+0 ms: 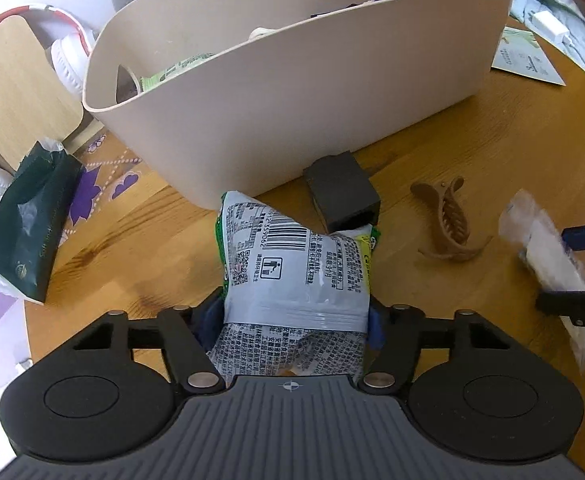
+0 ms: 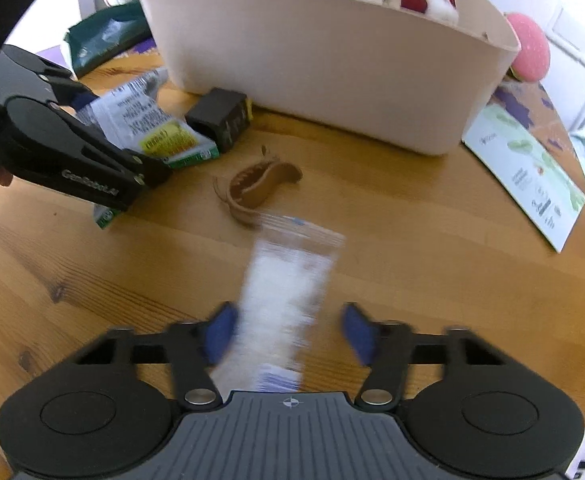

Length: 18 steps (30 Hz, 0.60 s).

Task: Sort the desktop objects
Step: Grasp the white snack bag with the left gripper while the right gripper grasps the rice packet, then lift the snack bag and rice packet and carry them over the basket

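Note:
My left gripper (image 1: 294,316) is shut on a grey and green snack packet (image 1: 296,264), held just in front of the beige storage bin (image 1: 292,92). It also shows in the right wrist view (image 2: 148,124). My right gripper (image 2: 288,332) has its blue pads (image 2: 220,332) apart around a clear packet with white contents (image 2: 288,280), which is blurred; the right pad stands off it. That packet also shows in the left wrist view (image 1: 548,256). A brown hair claw (image 2: 258,190) and a black box (image 2: 222,114) lie on the wooden table (image 2: 412,240).
A dark green tissue pack (image 1: 28,220) lies at the table's left edge. A printed card (image 2: 524,168) lies to the right of the bin. The bin holds a green packet and a red and white item (image 2: 420,0). White headphones (image 1: 68,60) sit behind left.

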Available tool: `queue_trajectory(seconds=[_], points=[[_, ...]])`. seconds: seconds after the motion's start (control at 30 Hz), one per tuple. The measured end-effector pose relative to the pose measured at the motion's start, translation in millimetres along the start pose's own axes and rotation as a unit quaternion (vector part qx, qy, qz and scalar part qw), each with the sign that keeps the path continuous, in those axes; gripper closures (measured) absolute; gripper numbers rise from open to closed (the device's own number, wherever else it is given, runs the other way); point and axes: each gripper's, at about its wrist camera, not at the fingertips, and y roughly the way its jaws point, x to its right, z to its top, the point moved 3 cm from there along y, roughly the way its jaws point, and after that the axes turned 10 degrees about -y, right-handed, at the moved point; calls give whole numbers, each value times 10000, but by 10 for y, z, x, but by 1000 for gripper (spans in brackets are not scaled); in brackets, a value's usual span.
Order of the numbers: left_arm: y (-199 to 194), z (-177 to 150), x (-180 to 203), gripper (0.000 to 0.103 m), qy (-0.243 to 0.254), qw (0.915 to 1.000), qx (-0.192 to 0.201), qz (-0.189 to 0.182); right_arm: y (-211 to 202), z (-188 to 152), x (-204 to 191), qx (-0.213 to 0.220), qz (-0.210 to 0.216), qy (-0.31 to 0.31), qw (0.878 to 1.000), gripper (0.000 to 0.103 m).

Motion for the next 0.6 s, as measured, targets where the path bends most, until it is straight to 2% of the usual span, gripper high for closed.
queue_trajectory(seconds=[0.17,0.6], points=[[-37,-2,23,41,-81,9999,-65,-78,-26,-9,34,38,68,107,9999,73],[-280,20,68,41,-220,9996,1,-193,-191,-108,156,171,138,332,9992,77]])
